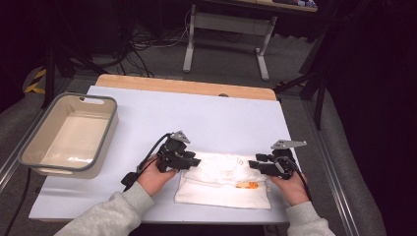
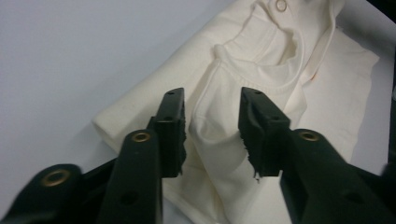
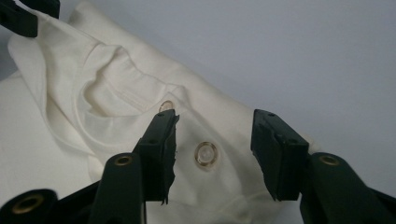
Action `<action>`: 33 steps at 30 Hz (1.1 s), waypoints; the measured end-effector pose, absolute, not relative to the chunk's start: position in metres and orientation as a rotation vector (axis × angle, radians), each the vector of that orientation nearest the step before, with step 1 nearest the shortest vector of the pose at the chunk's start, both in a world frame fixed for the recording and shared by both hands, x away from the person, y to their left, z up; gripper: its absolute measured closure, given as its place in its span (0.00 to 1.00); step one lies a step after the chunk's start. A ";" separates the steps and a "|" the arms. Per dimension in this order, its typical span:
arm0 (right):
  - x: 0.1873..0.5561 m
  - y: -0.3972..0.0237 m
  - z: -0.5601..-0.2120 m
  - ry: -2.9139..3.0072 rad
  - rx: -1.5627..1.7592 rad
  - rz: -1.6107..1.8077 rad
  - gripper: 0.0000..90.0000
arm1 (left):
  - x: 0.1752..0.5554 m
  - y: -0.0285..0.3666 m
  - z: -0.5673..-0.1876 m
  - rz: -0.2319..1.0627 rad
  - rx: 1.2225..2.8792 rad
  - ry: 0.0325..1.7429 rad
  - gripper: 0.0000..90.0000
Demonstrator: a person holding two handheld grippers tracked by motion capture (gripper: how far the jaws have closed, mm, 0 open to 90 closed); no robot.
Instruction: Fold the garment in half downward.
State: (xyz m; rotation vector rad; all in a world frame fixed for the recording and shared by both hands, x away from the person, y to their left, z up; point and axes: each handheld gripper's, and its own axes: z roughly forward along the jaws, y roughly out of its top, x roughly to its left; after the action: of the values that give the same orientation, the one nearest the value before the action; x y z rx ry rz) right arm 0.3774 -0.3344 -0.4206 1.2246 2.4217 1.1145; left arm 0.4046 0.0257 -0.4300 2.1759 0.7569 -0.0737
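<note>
A folded cream garment (image 1: 223, 179) with a small orange print (image 1: 246, 185) lies on the white table cover near the front edge. My left gripper (image 1: 195, 162) hovers at its left end. In the left gripper view the jaws (image 2: 211, 121) stand apart over a raised fold of the cloth (image 2: 261, 56), and the pads are not pressing it. My right gripper (image 1: 252, 164) is at the garment's right end, pointing left. In the right gripper view its jaws (image 3: 215, 140) are open above the collar area (image 3: 116, 93), with a clear snap button (image 3: 206, 154) between them.
A beige bin with a grey rim (image 1: 105, 132) stands at the table's left side. The white cover (image 1: 196, 113) stretches back to a wooden table edge (image 1: 187, 86). Beyond it are a desk frame and cables on the floor.
</note>
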 end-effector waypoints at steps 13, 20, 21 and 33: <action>0.353 -0.340 -0.408 2.540 1.143 1.146 0.87 | 0.391 0.032 -0.422 -0.187 2.233 0.695 0.94; 0.330 -0.347 -0.403 2.601 1.116 1.142 0.89 | 0.369 0.039 -0.415 -0.208 2.273 0.612 0.92; 0.328 -0.347 -0.403 2.616 1.109 1.137 0.89 | 0.367 0.040 -0.414 -0.219 2.277 0.605 0.91; 0.320 -0.350 -0.391 2.505 1.106 1.163 0.55 | 0.371 0.046 -0.409 -0.161 2.229 0.634 0.50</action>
State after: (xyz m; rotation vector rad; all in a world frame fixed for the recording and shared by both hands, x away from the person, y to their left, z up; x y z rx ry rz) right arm 0.3204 -0.3501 -0.3909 1.1056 2.5052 1.1627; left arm 0.3712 0.0461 -0.4094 2.2290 0.6342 -0.1613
